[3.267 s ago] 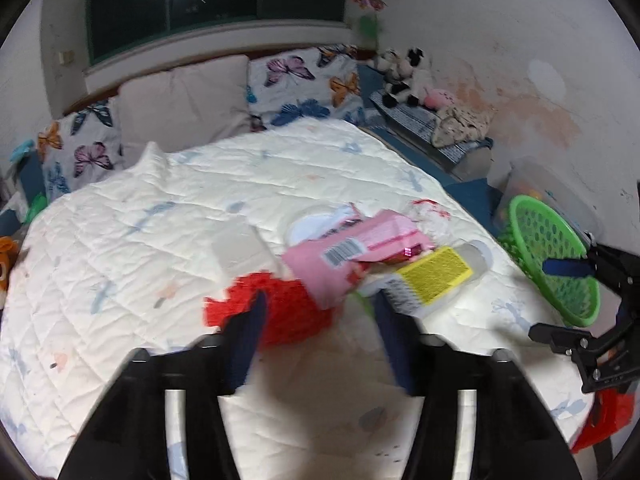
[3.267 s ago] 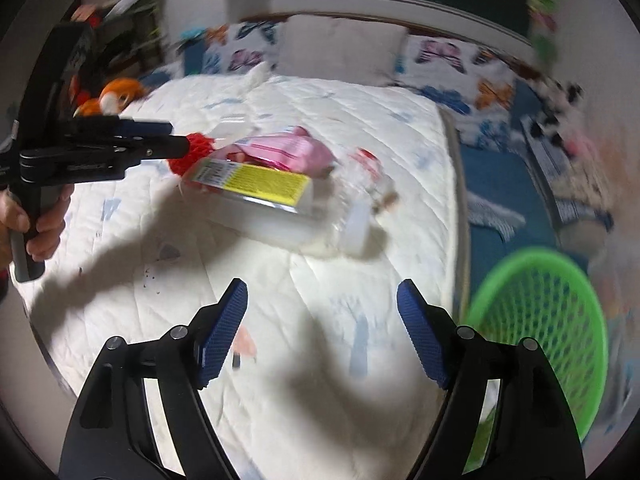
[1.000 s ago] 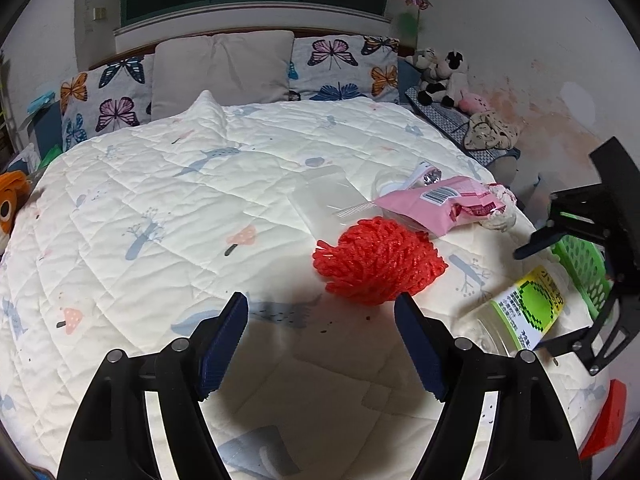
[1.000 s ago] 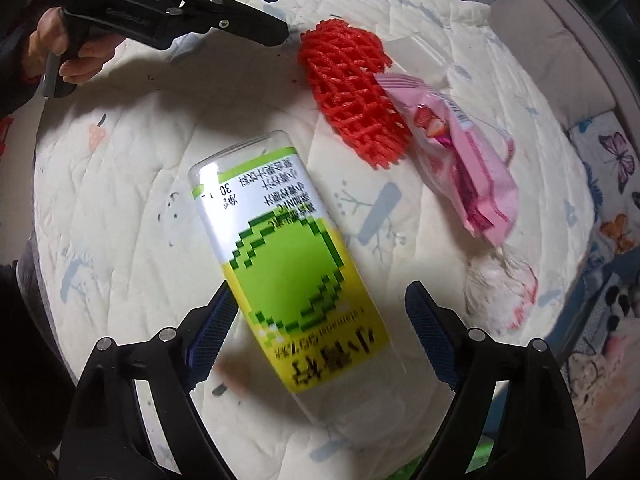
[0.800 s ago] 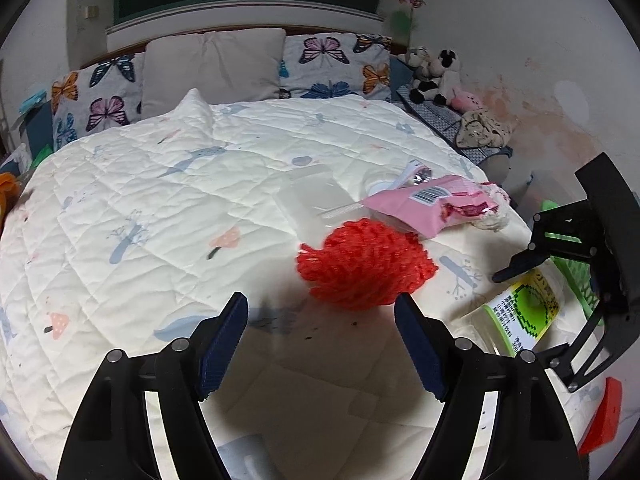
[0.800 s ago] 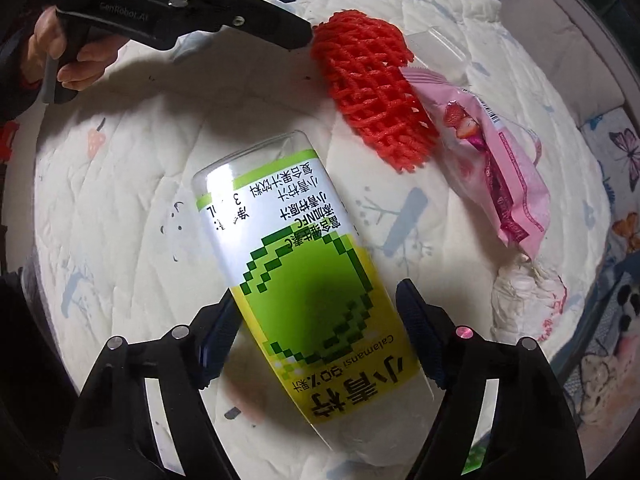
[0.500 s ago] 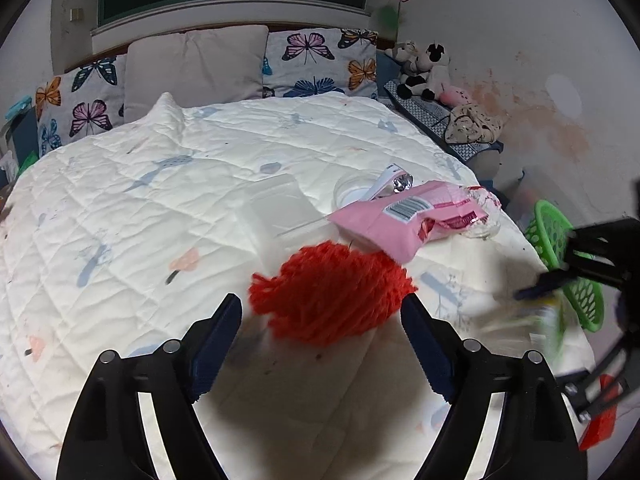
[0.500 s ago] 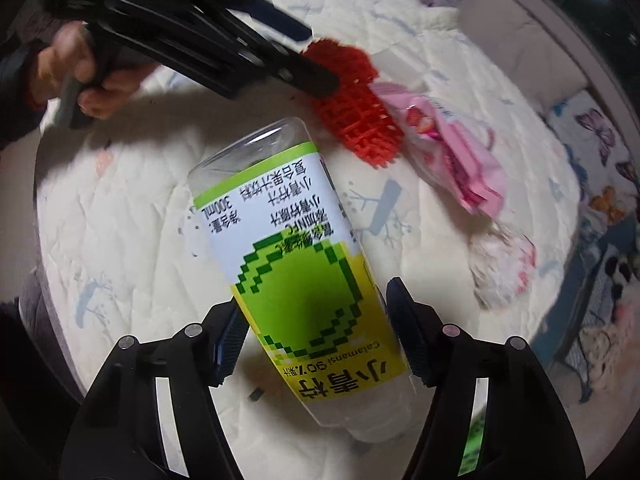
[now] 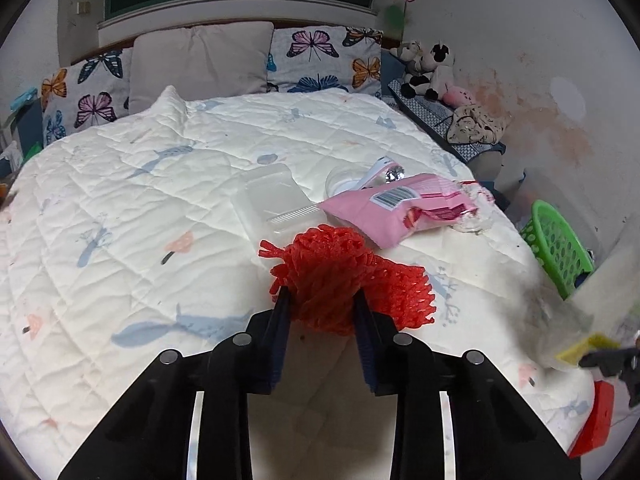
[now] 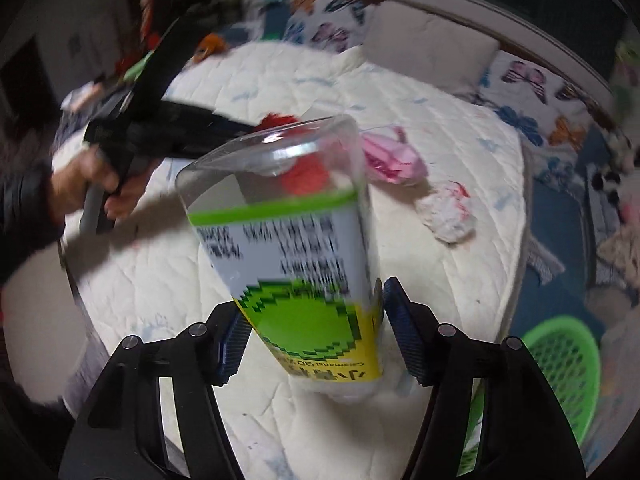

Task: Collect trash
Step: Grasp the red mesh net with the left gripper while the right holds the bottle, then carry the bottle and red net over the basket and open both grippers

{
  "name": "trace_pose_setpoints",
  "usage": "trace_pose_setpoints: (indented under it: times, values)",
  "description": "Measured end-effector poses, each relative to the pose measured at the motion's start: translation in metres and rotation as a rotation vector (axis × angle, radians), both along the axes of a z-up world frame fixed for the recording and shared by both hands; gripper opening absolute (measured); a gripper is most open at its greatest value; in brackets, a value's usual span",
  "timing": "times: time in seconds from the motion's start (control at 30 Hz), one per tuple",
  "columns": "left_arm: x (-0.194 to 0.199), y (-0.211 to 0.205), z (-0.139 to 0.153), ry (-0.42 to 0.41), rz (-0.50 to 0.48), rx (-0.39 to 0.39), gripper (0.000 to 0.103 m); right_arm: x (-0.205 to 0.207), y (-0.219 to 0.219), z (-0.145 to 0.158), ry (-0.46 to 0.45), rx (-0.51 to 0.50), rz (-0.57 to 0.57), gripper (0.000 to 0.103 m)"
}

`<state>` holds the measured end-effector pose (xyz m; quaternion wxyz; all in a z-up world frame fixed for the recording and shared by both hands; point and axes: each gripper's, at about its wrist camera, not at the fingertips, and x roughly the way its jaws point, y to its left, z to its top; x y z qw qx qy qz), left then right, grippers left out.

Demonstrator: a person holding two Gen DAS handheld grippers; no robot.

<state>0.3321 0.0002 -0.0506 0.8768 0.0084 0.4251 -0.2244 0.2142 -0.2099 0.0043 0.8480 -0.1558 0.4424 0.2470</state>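
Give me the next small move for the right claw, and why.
Probably swing the right claw toward the green basket and release. It is shut on the bottle, which is lifted off the bed, and the basket sits low to its right. The left claw grips the red foam net, so it could follow.

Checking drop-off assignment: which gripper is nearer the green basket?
Right. The right gripper, shut on the bottle, sits at the bed's edge just beside the green basket. The left gripper holds the red foam net farther in on the bed.
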Motion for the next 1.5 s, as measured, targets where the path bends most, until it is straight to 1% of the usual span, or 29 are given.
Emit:
trace_pose_setpoints:
  times: [0.2, 0.33, 0.53, 0.7, 0.77, 0.8, 0.87, 0.97, 1.1, 1.17, 1.23, 1.37, 1.5]
  values:
    - [-0.029, 0.001, 0.032, -0.045, -0.023, -0.034, 0.029, -0.015, -0.025, 0.018, -0.023, 0.096, -0.114, 0.062]
    - [-0.042, -0.013, 0.048, -0.069, -0.055, -0.038, 0.029, -0.024, -0.048, 0.029, -0.032, 0.145, -0.193, 0.062]
    - [-0.053, -0.054, 0.063, -0.080, -0.127, -0.055, 0.029, -0.038, -0.100, 0.045, -0.069, 0.141, -0.356, 0.062]
    - [-0.064, -0.102, 0.071, -0.090, -0.212, -0.064, 0.029, -0.042, -0.154, 0.037, -0.065, 0.103, -0.523, 0.062]
    - [-0.068, -0.125, 0.071, -0.089, -0.248, -0.059, 0.029, -0.045, -0.173, 0.027, -0.049, 0.097, -0.574, 0.062]
    - [-0.070, -0.134, 0.071, -0.089, -0.259, -0.055, 0.029, -0.045, -0.184, 0.020, -0.043, 0.072, -0.612, 0.062]
    - [-0.072, -0.153, 0.071, -0.089, -0.286, -0.049, 0.029, -0.048, -0.197, 0.009, -0.032, 0.060, -0.652, 0.062]
    - [-0.075, -0.181, 0.069, -0.087, -0.326, -0.037, 0.029, -0.052, -0.223, -0.011, 0.017, 0.081, -0.711, 0.062]
    - [-0.080, -0.218, 0.064, -0.081, -0.373, -0.013, 0.029, -0.056, -0.244, -0.025, 0.051, 0.110, -0.756, 0.064]
    - [-0.081, -0.232, 0.060, -0.072, -0.387, -0.008, 0.029, -0.058, -0.252, -0.028, 0.055, 0.130, -0.775, 0.065]
    - [-0.082, -0.247, 0.056, -0.068, -0.402, 0.004, 0.029, -0.061, -0.259, -0.029, 0.056, 0.154, -0.786, 0.070]
    - [-0.083, -0.271, 0.048, -0.059, -0.423, 0.033, 0.029, -0.069, -0.265, -0.023, 0.036, 0.173, -0.801, 0.071]
    - [-0.084, -0.293, 0.037, -0.033, -0.440, 0.055, 0.029, -0.083, -0.271, -0.013, 0.006, 0.189, -0.802, 0.071]
